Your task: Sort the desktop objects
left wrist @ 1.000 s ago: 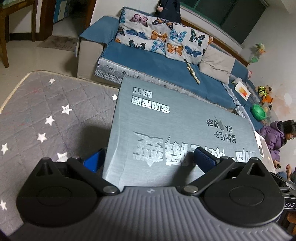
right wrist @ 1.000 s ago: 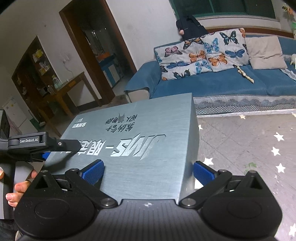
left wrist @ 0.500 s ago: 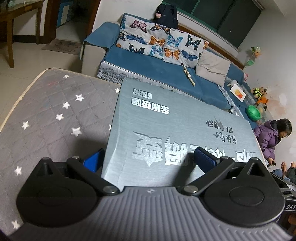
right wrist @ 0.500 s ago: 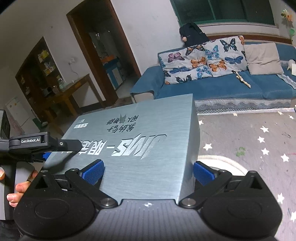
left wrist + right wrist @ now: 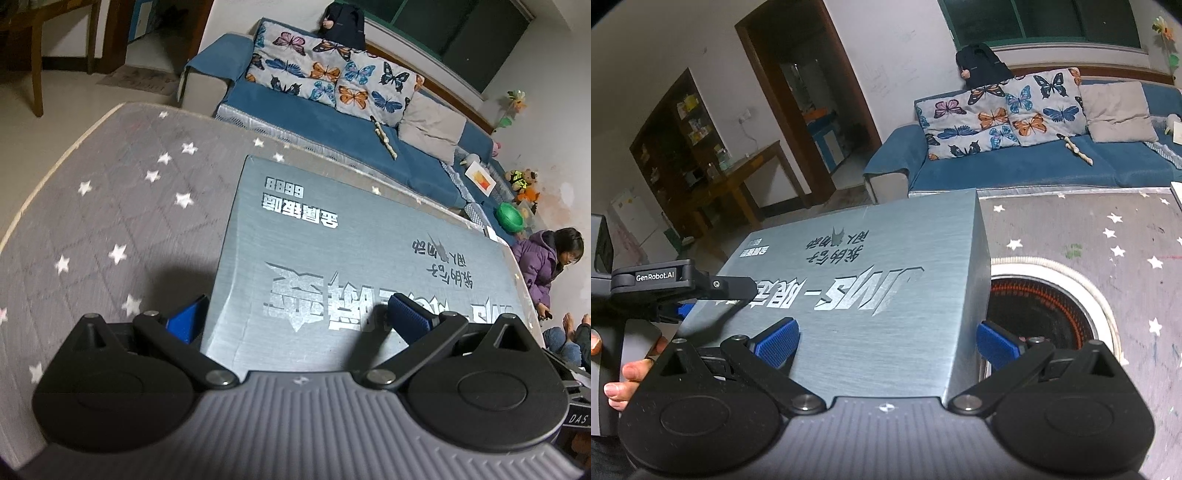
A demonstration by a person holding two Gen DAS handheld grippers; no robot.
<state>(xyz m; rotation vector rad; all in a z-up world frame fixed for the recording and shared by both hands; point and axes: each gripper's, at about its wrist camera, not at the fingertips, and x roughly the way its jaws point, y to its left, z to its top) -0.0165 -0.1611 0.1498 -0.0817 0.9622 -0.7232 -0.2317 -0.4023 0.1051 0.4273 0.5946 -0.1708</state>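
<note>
A flat silver-grey box (image 5: 369, 266) with printed lettering was held level above the counter (image 5: 110, 229), gripped from two opposite ends. The left gripper (image 5: 295, 317) was clamped on the box's near end: one blue pad (image 5: 410, 317) was pressed on the top face, the other (image 5: 184, 321) was set under the lower edge. In the right wrist view the right gripper (image 5: 886, 339) was clamped on the other end in like manner, one pad (image 5: 775, 341) lying on the top face and the other (image 5: 997, 345) against the side wall. The left gripper's black body, marked GenRobot.AI, was seen at the box's far left edge, with the left hand (image 5: 624, 373) wrapped round its handle.

The counter was covered with a grey quilted cloth with white stars. A round recessed burner (image 5: 1038, 317) with a red ring was noted just beside and below the box's right side. Beyond the counter a blue sofa (image 5: 332, 118) with butterfly cushions (image 5: 332, 77) was recorded. A seated person in a purple jacket (image 5: 546, 266) was noted at far right.
</note>
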